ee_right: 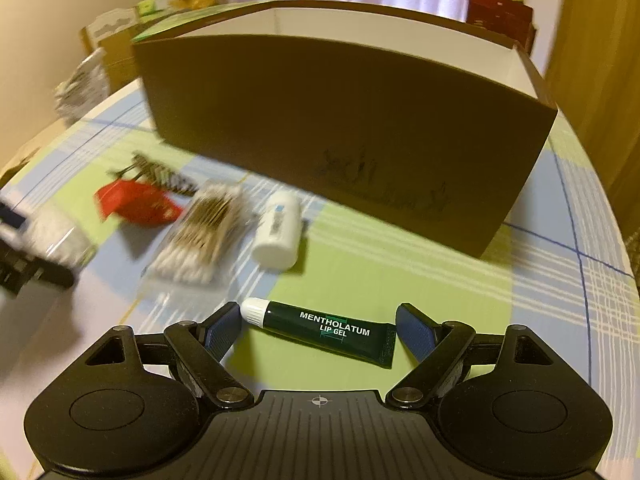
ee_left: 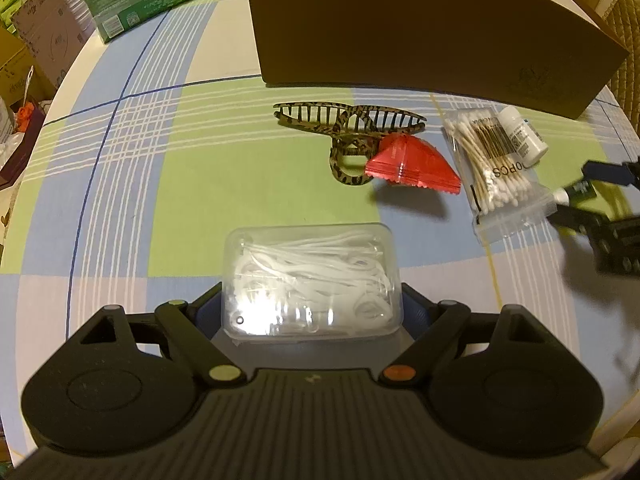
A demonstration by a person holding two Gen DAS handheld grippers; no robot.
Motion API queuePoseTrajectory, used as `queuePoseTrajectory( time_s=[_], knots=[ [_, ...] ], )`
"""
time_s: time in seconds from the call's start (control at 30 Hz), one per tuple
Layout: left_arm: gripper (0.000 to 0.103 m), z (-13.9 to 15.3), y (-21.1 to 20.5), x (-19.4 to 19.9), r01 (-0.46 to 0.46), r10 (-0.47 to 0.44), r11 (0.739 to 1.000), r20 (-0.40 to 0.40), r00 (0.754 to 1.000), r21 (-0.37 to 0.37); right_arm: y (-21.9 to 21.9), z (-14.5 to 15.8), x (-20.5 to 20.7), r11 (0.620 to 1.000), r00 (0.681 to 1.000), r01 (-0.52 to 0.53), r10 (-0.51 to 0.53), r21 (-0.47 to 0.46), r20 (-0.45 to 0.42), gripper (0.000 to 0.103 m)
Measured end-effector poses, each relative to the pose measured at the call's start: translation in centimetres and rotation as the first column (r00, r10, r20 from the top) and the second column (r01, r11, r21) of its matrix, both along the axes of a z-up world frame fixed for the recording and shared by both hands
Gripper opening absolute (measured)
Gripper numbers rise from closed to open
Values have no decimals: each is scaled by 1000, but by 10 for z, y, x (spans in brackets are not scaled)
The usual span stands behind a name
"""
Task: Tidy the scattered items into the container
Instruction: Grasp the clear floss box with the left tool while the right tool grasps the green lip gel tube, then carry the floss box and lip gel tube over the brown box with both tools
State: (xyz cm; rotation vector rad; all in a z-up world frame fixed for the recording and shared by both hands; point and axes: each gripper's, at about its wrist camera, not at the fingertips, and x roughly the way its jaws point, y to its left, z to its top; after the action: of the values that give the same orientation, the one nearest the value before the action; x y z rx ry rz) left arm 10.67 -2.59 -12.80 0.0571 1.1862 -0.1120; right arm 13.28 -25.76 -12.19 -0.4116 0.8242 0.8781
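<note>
Green lip gel tube (ee_right: 326,332) lies crosswise, cap leftward, between the right hand-held gripper's (ee_right: 320,330) parted fingers.

Warm dim indoor light, glare on clear plastic case (ee_left: 312,280), right view motion-blurred, fisheye-bent edges

The right gripper (ee_right: 316,330) has its jaws spread wide, one at each end of a Mentholatum lip gel tube (ee_right: 326,332) lying on the checked tablecloth (ee_right: 420,272). Beyond the tube stands the brown cardboard box (ee_right: 340,120); left of the tube lie a white bottle (ee_right: 278,230), blurred cotton swabs (ee_right: 204,232) and a red packet (ee_right: 134,202).
</note>
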Motion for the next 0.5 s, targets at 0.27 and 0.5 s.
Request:
queuePoseTrajectory(
  time_s=[0.27,0.5],
  knots=[
    [84,1,-2,-6,19,-19,1000,2,1000,1,-27,7,-18,1000,998,1,-1,6,-68,103],
    [84,2,-3,-10,35,-35,999,3,999,3,-24,7,-23,996,994,88,-86,31,-63,103]
  ],
)
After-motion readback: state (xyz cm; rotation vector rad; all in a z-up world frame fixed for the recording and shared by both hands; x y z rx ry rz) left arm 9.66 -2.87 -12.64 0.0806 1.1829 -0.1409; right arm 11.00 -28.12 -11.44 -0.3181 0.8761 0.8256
